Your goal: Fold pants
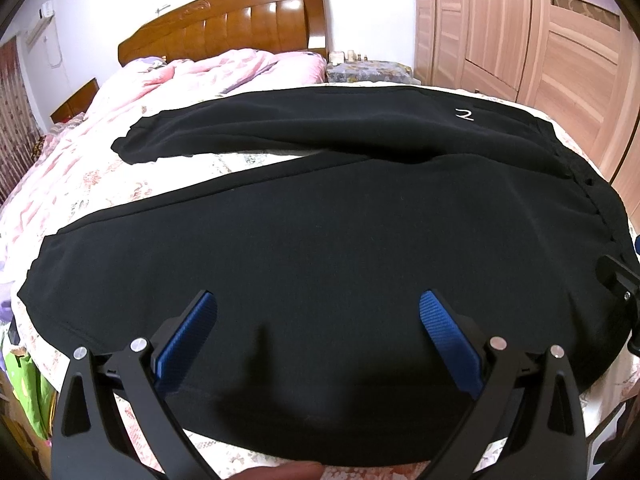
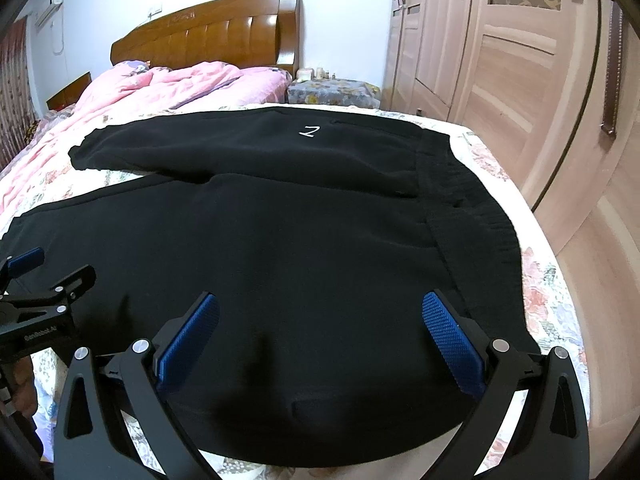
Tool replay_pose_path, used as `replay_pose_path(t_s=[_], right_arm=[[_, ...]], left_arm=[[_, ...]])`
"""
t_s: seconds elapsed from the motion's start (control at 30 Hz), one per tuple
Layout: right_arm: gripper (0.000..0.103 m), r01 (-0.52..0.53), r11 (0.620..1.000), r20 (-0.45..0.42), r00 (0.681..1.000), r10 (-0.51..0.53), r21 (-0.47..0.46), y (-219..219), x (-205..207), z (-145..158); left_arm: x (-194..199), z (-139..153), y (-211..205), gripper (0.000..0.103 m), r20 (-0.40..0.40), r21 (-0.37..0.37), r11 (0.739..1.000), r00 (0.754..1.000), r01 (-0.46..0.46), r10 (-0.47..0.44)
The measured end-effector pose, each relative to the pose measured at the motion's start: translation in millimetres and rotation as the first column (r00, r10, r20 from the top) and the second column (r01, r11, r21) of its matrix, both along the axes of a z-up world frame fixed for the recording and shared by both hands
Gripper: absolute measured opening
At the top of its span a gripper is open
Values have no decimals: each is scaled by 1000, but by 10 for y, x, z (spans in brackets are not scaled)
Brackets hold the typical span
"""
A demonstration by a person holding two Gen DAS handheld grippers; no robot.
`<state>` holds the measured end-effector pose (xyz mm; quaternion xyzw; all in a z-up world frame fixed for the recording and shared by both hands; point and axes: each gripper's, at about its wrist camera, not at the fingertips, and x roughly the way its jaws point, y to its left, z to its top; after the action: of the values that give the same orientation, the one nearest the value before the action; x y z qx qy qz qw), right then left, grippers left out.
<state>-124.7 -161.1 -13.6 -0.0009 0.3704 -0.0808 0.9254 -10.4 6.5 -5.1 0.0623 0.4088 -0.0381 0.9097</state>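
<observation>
A pair of black pants (image 1: 320,220) is seen spread flat on the bed (image 1: 100,184), laid across its foot end on a floral quilt. The waistband (image 2: 472,208) lies toward the right side of the bed, near the wardrobe (image 2: 520,80), and the two legs run leftward. The far leg (image 1: 240,132) is angled apart from the near leg (image 1: 200,248), so that a wedge of quilt is left showing between them. A small white mark (image 2: 309,131) is stitched on the upper part of the far leg, close to the waistband.

The left claw (image 1: 318,316) is held just above the near leg, with its blue-padded fingers (image 1: 200,320) spread wide and nothing between them. The right claw (image 2: 320,316) is held above the hip area of the pants, nearer the waistband, with its blue pads (image 2: 444,324) likewise spread wide and empty. Whether either claw touches the fabric cannot be told. In the right wrist view, the left claw is seen at the left edge, beside the near leg.

A crumpled pink duvet (image 1: 192,76) is piled at the head of the bed in front of a wooden headboard (image 1: 240,20). A nightstand (image 2: 332,92) under a patterned cloth stands between the bed and the wardrobe.
</observation>
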Motion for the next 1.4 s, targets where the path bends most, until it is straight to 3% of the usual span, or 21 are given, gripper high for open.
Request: replay_pose_path(t_s=[0.2,0.4,0.53,0.63,0.7,0.73,0.8,0.93,1.03,1.13,1.17,1.2,1.27,1.33,1.4], right_arm=[[99,43,998,40,998,-41,-56,-227,-137,102],[99,178,983,68,982,-175,-50,-1085,-309,163],[99,267,964,5,964,-267,18,-1633,-320,31],[99,317,946,-27,948,-316,63,-1871,-304,-61],[99,312,944,-38,950,-309,110,-1949,-226,-81],[99,302,946,-41,953,-299,119,-1945,-166,-77],[99,236,963,-38,972,-233,133,-1879,74,-3],[99,-15,994,12,1000,14,108,-1698,1006,256],[99,-155,981,-20,987,159,118,-1650,1794,295],[99,-244,964,-87,963,253,105,-1590,2607,213],[99,-274,957,-119,951,284,97,-1567,2844,161],[98,-302,949,-146,939,313,90,-1540,3042,110],[98,-356,930,-194,910,367,87,-1535,3391,14],[98,-414,900,-221,873,435,135,-1563,3615,-65],[94,-458,872,-234,841,488,175,-1586,3679,-151]], left_arm=[[-116,143,212,102,45,-30,999,998,-34,36],[-319,384,913,102,165,-82,985,973,-150,161],[-454,422,1667,102,163,-107,935,922,-338,352],[-544,425,2066,102,159,-79,893,879,-443,450],[-545,425,2224,102,151,-2,873,863,-487,482],[-511,432,2223,102,154,38,874,867,-485,475],[-378,504,2151,102,173,116,889,890,-443,421],[232,741,1507,102,170,316,929,975,-194,146],[702,883,882,102,188,349,937,981,-12,-57],[1280,873,336,102,121,387,909,969,153,-215],[1471,854,181,102,80,369,907,965,203,-248],[1719,836,70,102,17,293,913,953,284,-302],[2098,778,-42,102,-72,147,922,934,358,-350],[2445,767,-87,101,-74,31,925,924,378,-375],[2692,748,-108,101,-41,-28,918,917,397,-397]])
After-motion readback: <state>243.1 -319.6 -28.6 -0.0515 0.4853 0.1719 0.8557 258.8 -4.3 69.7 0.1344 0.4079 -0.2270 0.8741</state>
